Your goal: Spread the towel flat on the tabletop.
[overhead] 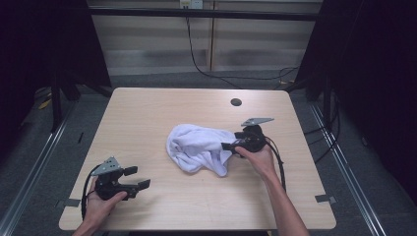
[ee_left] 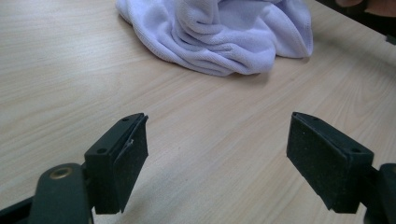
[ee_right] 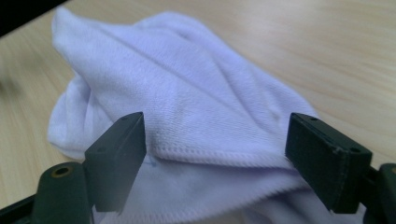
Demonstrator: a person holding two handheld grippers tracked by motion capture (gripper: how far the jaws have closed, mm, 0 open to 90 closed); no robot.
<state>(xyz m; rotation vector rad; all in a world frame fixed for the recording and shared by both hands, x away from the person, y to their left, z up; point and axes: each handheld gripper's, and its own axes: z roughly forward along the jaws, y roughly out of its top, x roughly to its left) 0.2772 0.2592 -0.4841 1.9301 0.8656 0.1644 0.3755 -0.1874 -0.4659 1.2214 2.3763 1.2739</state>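
A: From the high view, where does the white towel (overhead: 200,148) lie?

B: It sits crumpled in a heap on the wooden counter (overhead: 147,113), right at the tips of the right gripper (overhead: 230,146). That gripper's jaws point into the heap's near edge, and the person's right hand (overhead: 259,157) wraps the body behind them. The left gripper (overhead: 138,177) is well apart from the towel, over the counter's near corner, held in the left hand (overhead: 101,199). Its jaws are spread with nothing between them.

A: And the dark round hole (overhead: 236,102)?

B: Beyond the right jaws, on the far part of the counter, clear of the cloth.

A: What does the left gripper view add?

B: The left gripper (ee_left: 217,140) has its jaws wide apart over bare counter (ee_left: 56,70). The towel (ee_left: 219,32) lies ahead of the jaws, well beyond their tips, folded and rumpled, not touching them.

A: Now the right gripper view.

B: The right gripper (ee_right: 215,140) also has its jaws spread. The towel (ee_right: 187,98) lies straight ahead, between the two jaws and reaching past them; a stitched hem runs across from one jaw to the other. The cloth passes close by both pads, but whether it touches them I cannot tell. The jaws are not pinching it. Bare counter (ee_right: 327,56) shows beyond the cloth.
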